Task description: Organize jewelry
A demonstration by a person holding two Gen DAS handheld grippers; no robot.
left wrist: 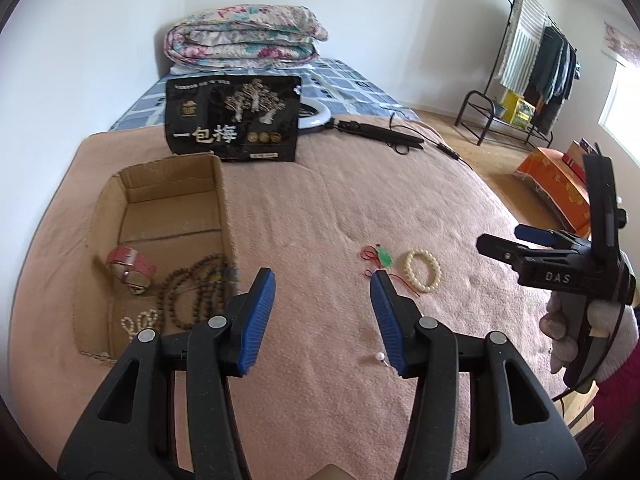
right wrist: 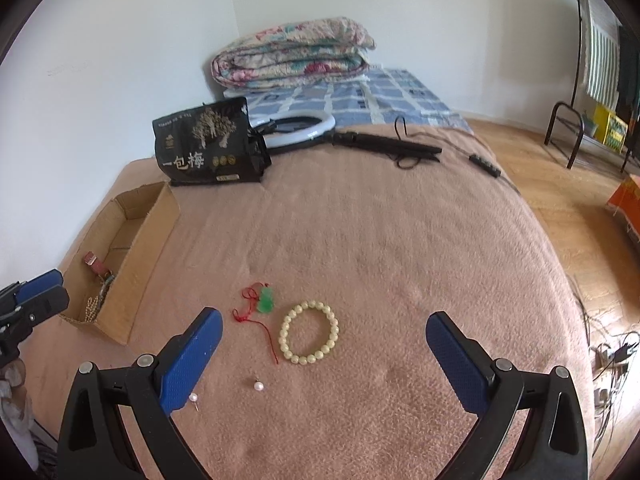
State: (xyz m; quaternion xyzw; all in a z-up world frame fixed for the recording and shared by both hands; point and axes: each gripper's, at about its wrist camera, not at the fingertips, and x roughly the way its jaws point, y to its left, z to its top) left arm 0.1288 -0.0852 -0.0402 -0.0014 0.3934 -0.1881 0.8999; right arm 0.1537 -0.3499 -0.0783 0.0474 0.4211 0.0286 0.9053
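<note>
A cardboard box (left wrist: 218, 200) (right wrist: 140, 240) on the pink blanket holds a pink watch (left wrist: 130, 266), brown bead strands (left wrist: 196, 292) and a small cream bead bracelet (left wrist: 140, 322). On the blanket lie a cream bead bracelet (left wrist: 423, 271) (right wrist: 309, 333), a green pendant on red cord (left wrist: 385, 258) (right wrist: 265, 301) and two pearl earrings (right wrist: 259, 386) (right wrist: 193, 398); one also shows in the left wrist view (left wrist: 380, 357). My left gripper (left wrist: 322, 316) is open and empty just right of the box. My right gripper (right wrist: 324, 356) is open and empty above the bracelet; it also shows in the left wrist view (left wrist: 520, 240).
A black snack bag (left wrist: 234, 120) (right wrist: 208, 144) stands behind the box. A ring light (right wrist: 300, 130) with its black stand (right wrist: 384, 146) and cable lies at the far end. A folded quilt (left wrist: 244, 36) is at the back. A clothes rack (left wrist: 532, 76) stands right.
</note>
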